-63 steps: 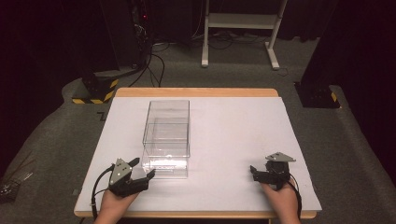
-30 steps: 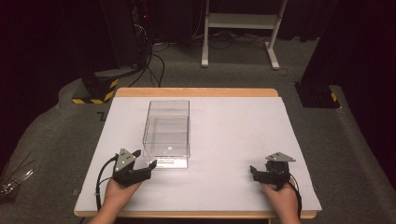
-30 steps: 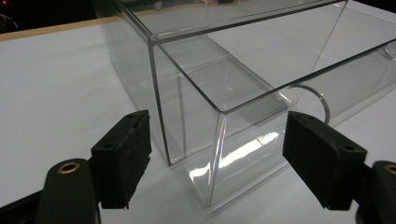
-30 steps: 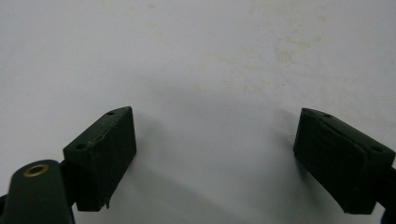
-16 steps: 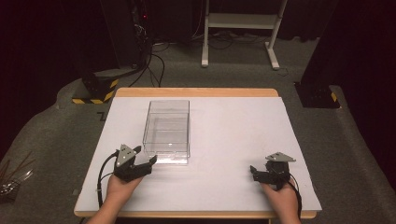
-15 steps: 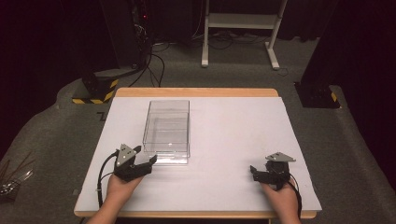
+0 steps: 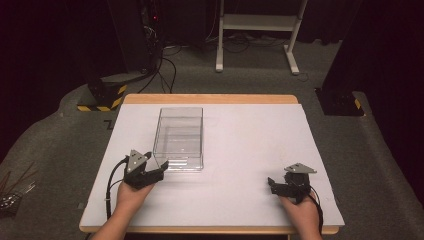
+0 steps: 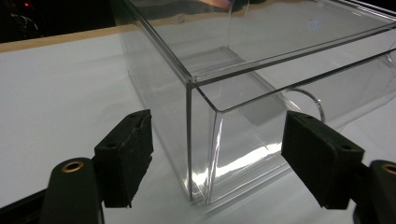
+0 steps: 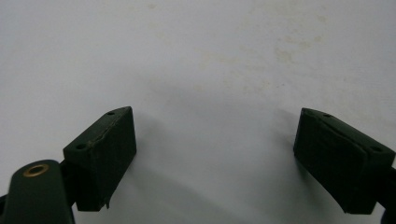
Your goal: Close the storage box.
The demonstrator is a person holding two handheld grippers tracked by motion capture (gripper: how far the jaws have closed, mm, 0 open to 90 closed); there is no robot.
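Unlabelled clear box [image 7: 179, 137] between left tool [image 8: 215, 161] jaws

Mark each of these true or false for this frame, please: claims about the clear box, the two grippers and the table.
1. The clear plastic box is empty. True.
2. The left gripper is shut on the box's wall. False: its jaws stand open on either side of the box's near corner, apart from it.
3. The right gripper is open over bare table surface. True.
4. The box lies on the right half of the white table. False: it sits left of centre, just ahead of the left gripper.
5. The right gripper is touching the box. False: it sits near the table's front right, well apart from the box.
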